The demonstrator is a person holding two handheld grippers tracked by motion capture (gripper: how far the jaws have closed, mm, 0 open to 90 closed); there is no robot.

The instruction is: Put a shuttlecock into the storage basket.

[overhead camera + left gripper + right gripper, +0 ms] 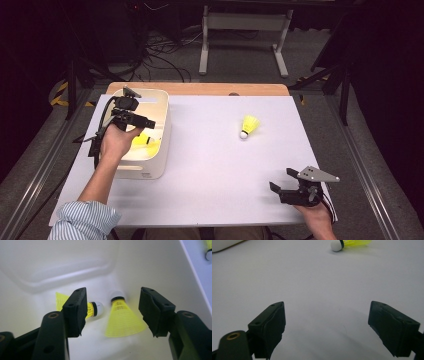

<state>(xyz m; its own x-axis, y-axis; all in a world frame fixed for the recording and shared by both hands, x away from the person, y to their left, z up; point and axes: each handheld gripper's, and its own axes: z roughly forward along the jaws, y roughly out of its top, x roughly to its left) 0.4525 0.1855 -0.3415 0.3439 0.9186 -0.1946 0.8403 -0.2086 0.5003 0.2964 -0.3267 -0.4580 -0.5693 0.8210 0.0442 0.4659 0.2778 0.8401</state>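
High view, left tongs (145,122) spread wide over white bin (162,150), gripping nothing, right tongs (280,185) agape, resting.

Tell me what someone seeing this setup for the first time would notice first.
Probably the bright yellow shuttlecock lying alone mid-table on the white tabletop. Next, the left gripper held open inside the white bin at the table's left, above two more shuttlecocks. The right gripper rests open near the front right corner.

one shuttlecock (93,309) sits half hidden behind a finger; another shuttlecock (208,250) is cut off at the edge.
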